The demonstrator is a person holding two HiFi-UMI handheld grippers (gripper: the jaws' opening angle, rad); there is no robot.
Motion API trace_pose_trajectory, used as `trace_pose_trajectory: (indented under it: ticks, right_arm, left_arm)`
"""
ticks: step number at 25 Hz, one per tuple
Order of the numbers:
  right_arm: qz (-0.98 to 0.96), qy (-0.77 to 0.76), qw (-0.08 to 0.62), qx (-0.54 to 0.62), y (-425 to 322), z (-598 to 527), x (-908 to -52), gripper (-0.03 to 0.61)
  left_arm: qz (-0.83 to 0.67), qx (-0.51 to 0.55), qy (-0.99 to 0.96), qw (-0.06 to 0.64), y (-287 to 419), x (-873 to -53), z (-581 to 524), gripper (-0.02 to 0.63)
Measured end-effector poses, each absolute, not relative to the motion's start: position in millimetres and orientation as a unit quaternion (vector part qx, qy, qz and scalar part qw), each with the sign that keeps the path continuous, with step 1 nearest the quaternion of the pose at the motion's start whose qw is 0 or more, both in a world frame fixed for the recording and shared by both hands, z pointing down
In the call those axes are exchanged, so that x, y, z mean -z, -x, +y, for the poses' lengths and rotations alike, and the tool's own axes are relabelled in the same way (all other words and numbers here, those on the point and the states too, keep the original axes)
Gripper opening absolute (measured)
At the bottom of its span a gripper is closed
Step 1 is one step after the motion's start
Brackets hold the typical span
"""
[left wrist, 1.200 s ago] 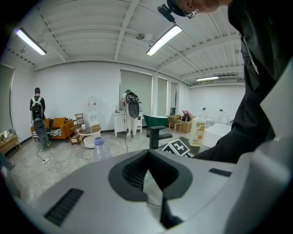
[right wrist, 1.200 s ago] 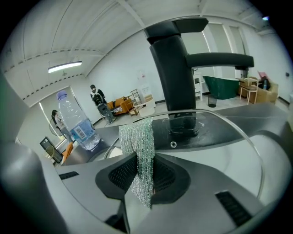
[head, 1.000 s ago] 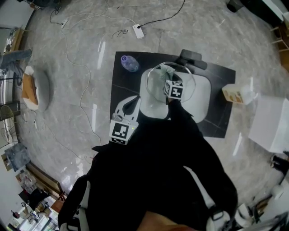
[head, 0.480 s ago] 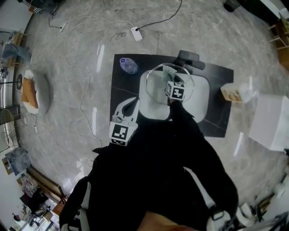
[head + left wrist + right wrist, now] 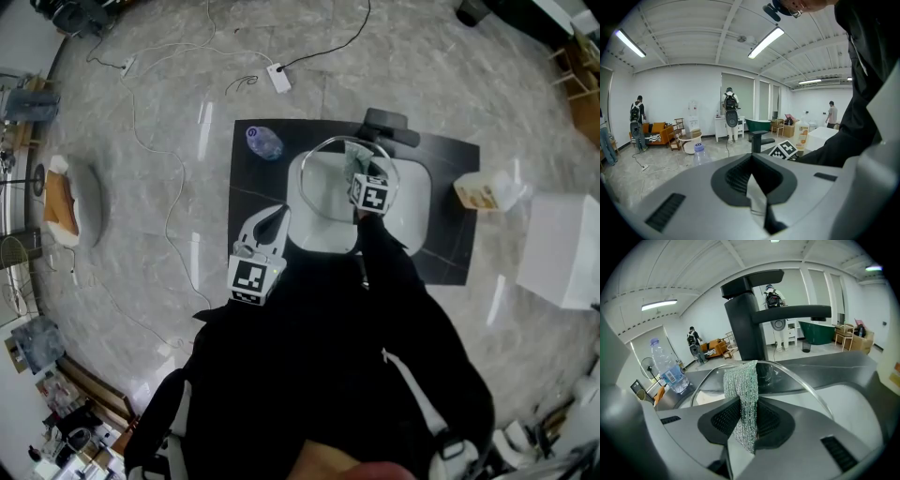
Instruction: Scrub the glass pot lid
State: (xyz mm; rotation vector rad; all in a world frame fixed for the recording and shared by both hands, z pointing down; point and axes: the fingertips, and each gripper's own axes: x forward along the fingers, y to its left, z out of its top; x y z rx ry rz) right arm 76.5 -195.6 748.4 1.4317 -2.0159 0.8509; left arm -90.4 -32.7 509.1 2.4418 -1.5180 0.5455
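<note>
Glass pot lid (image 5: 787,377) sits in the white sink (image 5: 412,211), its clear rim arching up just beyond the right tool (image 5: 744,427). That tool is clamped on a strip of silvery-green scrubbing cloth (image 5: 740,390), which rises from between the jaws and meets the top of the lid's rim. The left tool (image 5: 754,187) has its jaws closed together with nothing between them. In the head view it is held off to the left of the sink, over the near left part of the black mat (image 5: 450,253) that lies on the marbled floor (image 5: 141,281). Behind the lid stands a black faucet (image 5: 745,319), its spout reaching over the sink. A clear plastic water bottle (image 5: 668,369) stands on the mat's far left corner, apart from the sink.
</note>
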Motion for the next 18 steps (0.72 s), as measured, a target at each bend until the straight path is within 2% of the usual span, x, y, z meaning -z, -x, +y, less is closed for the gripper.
trace_pose_trajectory:
  ticks: [18]
  right_arm:
    - [-0.706,-0.570,0.265,-0.324,-121.5,-193.4,-744.9,0.075]
  left_arm:
    - [-0.497,-0.181,-0.844,0.093,78.6,-503.4,-38.8,0.002]
